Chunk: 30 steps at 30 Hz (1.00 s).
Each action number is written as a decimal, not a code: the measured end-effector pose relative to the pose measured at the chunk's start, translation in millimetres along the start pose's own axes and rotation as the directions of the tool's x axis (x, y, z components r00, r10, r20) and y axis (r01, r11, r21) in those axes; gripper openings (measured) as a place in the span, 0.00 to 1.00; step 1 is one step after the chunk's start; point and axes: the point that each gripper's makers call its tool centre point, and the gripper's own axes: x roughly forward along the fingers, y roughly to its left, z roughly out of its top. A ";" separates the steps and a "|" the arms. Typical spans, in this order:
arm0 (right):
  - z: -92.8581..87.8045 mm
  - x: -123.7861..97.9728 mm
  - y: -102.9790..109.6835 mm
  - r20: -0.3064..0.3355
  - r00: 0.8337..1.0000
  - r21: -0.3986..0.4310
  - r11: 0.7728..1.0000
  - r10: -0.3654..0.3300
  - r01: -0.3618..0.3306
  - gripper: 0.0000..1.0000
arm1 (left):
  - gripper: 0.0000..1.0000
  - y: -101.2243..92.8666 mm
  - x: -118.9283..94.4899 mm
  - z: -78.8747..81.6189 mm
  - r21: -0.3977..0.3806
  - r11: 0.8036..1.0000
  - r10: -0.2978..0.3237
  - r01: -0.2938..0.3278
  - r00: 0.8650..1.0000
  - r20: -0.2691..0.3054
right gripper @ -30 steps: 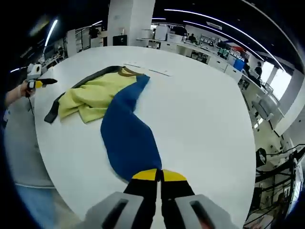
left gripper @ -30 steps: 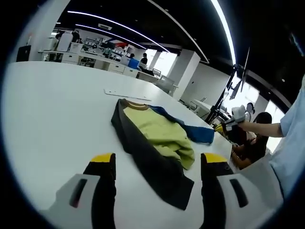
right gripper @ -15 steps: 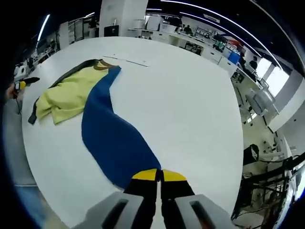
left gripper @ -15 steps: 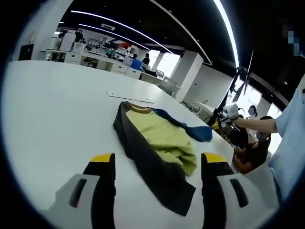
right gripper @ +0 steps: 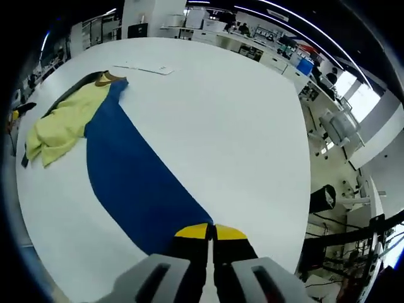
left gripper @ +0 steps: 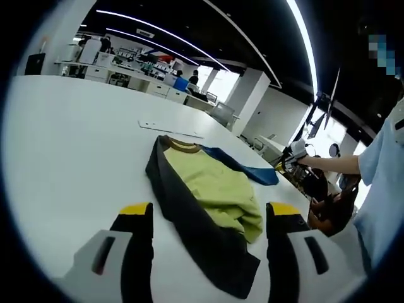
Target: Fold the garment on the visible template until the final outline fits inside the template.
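A garment lies on the white table (left gripper: 63, 139), with a dark grey panel (left gripper: 189, 221), a yellow-green middle (left gripper: 214, 186) and a tan collar (left gripper: 180, 142). My left gripper (left gripper: 209, 214) hovers open just short of the grey hem and holds nothing. My right gripper (right gripper: 211, 232) is shut on the edge of the blue panel (right gripper: 126, 177), which is drawn out long and flat away from the yellow-green part (right gripper: 60, 123). In the left gripper view the right gripper (left gripper: 287, 158) is at the far end of the blue panel (left gripper: 243, 170). A flat white template sheet (left gripper: 170, 128) lies beyond the collar.
The template sheet (right gripper: 148, 66) sits near the collar (right gripper: 104, 79). A person in a light blue shirt (left gripper: 382, 189) stands at the table's right side. The table edge (right gripper: 303, 189) drops to chairs and stands (right gripper: 341, 202). Office desks (left gripper: 126, 72) line the background.
The right gripper has pulled the blue panel farther from the rest of the garment, spreading it longer and flatter. The left gripper stays open over the grey hem.
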 end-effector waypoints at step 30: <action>-14.5 41.1 -28.7 -0.151 0.988 0.061 0.997 -0.041 0.051 0.00 | 0.70 7.4 12.0 -23.5 -0.009 1.000 0.012 -0.012 0.998 -0.069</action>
